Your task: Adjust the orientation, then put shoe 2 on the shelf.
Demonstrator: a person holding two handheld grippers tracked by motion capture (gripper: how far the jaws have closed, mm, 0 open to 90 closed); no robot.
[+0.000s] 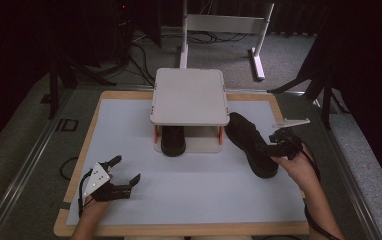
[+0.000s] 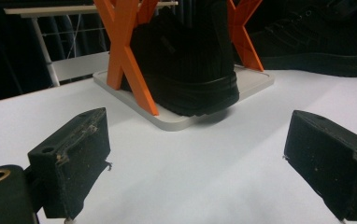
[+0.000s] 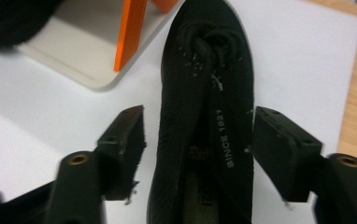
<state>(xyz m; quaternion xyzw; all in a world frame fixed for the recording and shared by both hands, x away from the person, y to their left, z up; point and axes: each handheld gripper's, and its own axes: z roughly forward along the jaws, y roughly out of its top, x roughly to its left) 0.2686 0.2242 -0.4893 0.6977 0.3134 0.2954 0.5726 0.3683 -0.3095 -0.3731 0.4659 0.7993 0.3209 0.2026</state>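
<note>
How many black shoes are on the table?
2. One shoe stands on the lower shelf of the small rack; the other shoe lies on the mat right of it, between the right gripper's open jaws.

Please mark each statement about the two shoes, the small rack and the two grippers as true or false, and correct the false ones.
1. One black shoe stands on the lower shelf of the rack. True.
2. The second shoe lies on top of the rack. False: it lies on the white mat, right of the rack.
3. The right gripper has its jaws on either side of the second shoe. True.
4. The left gripper holds a shoe. False: it is open with nothing between its jaws.
5. The rack has blue supports. False: they are orange.
</note>
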